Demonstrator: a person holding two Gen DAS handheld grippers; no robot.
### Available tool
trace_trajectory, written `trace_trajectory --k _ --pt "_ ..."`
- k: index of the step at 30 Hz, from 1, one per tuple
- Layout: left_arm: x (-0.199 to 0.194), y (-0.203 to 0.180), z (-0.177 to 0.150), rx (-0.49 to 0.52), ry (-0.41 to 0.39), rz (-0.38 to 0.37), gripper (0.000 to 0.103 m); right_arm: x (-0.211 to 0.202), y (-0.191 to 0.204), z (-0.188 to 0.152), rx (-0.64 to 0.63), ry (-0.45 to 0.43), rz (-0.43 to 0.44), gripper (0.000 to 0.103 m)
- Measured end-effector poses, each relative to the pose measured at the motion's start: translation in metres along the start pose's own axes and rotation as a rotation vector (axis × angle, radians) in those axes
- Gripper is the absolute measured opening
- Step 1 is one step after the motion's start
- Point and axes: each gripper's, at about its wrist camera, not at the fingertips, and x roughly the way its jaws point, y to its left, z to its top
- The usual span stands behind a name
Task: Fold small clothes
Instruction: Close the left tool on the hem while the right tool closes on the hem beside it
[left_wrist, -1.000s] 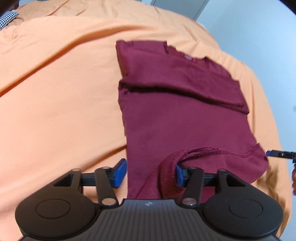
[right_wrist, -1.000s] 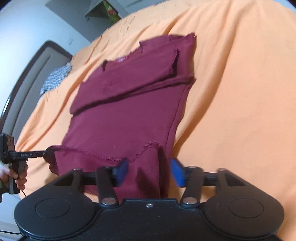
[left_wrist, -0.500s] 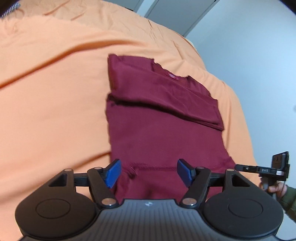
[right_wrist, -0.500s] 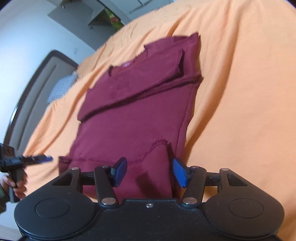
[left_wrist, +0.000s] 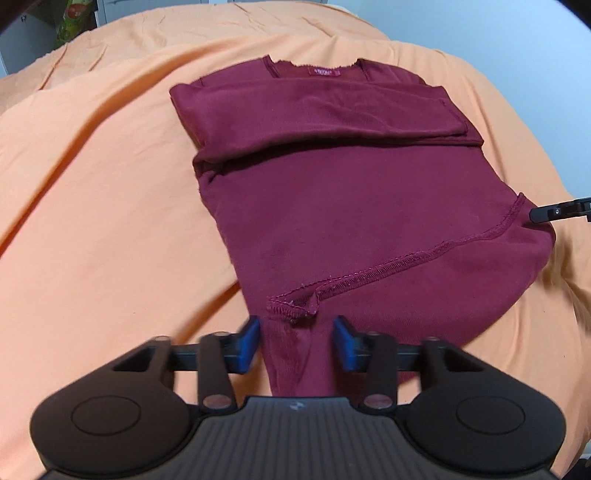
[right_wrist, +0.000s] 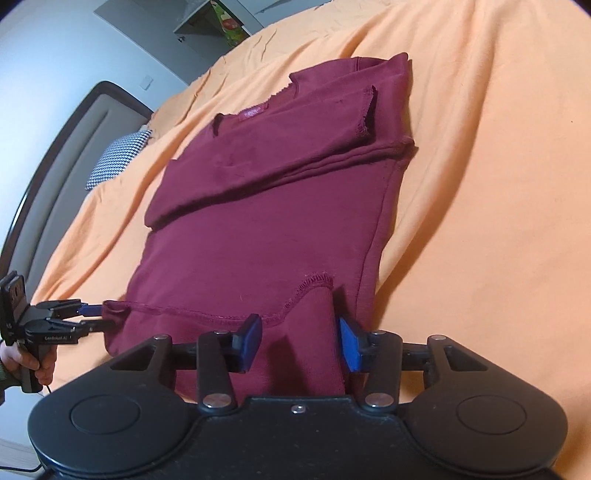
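A maroon sweater (left_wrist: 332, 206) lies on the orange bedsheet (left_wrist: 92, 221) with its sleeves folded across the chest. My left gripper (left_wrist: 297, 343) points down at the near left corner of the bottom hem. Its jaws are closing, a raised tuck of hem fabric stands between the blue pads, and narrow gaps show on both sides. In the right wrist view the left gripper (right_wrist: 99, 316) reaches that corner, held by a hand (right_wrist: 33, 365). My right gripper (right_wrist: 300, 343) straddles a fold at the hem's other corner, its jaws closing and not pinching. Its tip (left_wrist: 539, 214) shows at the right edge.
A checkered pillow (right_wrist: 118, 158) lies by the padded headboard (right_wrist: 66, 155) at the far left. A shelf with a colourful box (right_wrist: 229, 22) stands beyond the bed. Bare orange sheet (right_wrist: 498, 221) spreads wide to the right of the sweater.
My left gripper let go of a lifted fold, opened wide, rolled, and now narrows around the hem's left corner. The right gripper's jaws have narrowed slightly around its fold.
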Motion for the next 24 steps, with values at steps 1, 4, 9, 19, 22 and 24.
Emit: trace_trajectory --k 1,4,9,19,22,24 --pt "0.001 -0.001 0.0 0.007 0.004 0.005 0.023 0.001 0.001 0.0 -0.006 0.002 0.003 0.046" --pt "-0.006 -0.004 -0.001 0.029 -0.035 0.028 0.02 0.0 0.007 0.0 -0.054 0.005 -0.004 0.008" --pt "-0.01 -0.008 -0.003 0.044 -0.062 0.055 0.02 -0.005 0.014 0.003 -0.137 0.005 0.0 0.015" --pt "-0.008 -0.009 -0.002 0.002 -0.071 0.061 0.017 0.01 0.019 0.015 -0.169 0.017 -0.007 0.008" --pt "-0.025 -0.011 -0.005 -0.034 -0.117 0.032 0.013 -0.009 0.023 0.012 -0.174 -0.02 0.025 0.008" --pt "-0.038 -0.013 -0.009 -0.065 -0.153 0.016 0.013 -0.027 0.027 0.007 -0.171 -0.058 0.041 0.008"
